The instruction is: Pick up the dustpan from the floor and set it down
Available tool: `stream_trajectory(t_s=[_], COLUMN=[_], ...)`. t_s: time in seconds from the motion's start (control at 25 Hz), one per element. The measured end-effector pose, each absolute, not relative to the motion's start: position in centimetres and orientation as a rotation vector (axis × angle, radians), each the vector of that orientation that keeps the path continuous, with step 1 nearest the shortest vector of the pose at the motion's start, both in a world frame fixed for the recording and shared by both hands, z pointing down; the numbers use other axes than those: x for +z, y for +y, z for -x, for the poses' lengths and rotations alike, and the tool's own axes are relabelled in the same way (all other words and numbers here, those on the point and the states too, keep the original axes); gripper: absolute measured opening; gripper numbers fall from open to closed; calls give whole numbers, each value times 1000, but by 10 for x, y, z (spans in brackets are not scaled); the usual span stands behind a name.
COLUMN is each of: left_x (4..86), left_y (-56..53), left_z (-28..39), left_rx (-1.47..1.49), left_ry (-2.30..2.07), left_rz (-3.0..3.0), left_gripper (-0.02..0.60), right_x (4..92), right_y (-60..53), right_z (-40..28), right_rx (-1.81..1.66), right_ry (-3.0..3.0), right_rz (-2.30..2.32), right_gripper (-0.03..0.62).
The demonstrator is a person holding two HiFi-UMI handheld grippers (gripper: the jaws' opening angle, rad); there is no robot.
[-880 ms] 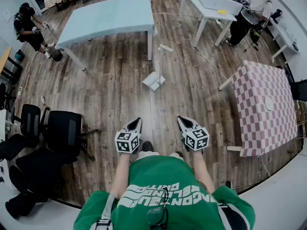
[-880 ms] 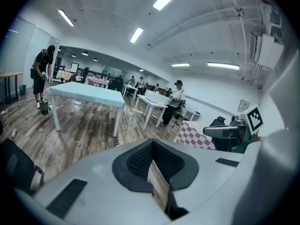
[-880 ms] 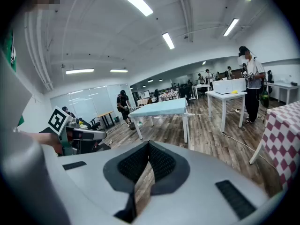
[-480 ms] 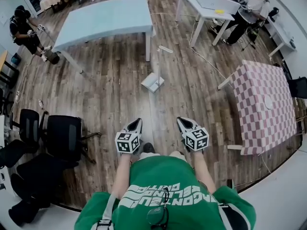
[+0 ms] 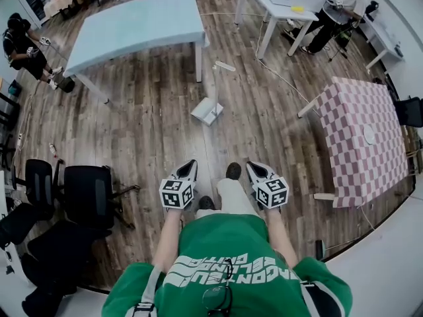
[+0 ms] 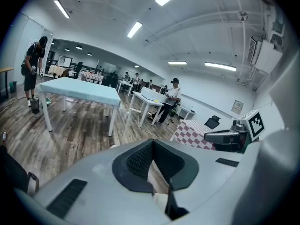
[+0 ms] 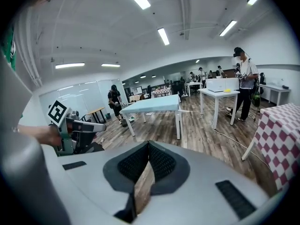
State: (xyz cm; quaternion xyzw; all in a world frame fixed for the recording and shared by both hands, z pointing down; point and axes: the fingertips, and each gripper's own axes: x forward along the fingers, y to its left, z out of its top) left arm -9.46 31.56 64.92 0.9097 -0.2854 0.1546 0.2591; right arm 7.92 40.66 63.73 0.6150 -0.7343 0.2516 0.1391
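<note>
The white plastic dustpan [image 5: 207,111] lies on the brown wood-plank floor [image 5: 152,131] at twelve o'clock from the person. It is well apart from both grippers and near a leg of the pale blue rectangular table [image 5: 135,25] at eleven o'clock. The grey left gripper [image 5: 190,164] and grey right gripper [image 5: 251,166] are side by side, pointing ahead. Each has its fingers closed together with nothing between them.

Head view looks down; gripper views face forward, sharing blue table [image 7: 152,104].
</note>
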Motion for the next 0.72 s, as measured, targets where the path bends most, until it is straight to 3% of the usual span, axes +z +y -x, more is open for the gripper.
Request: stream_trajectory(t_s=[0.72], left_x=[636], left_y=[140], left_z=[42], left_rx=[465], left_ry=[-769], left_rz=[-2503], left_gripper=[3], right_x=[642], right_y=[203], right_z=[-138], right_rx=[721], right_ry=[-2142], right_rz=[-1739], right_gripper=[9])
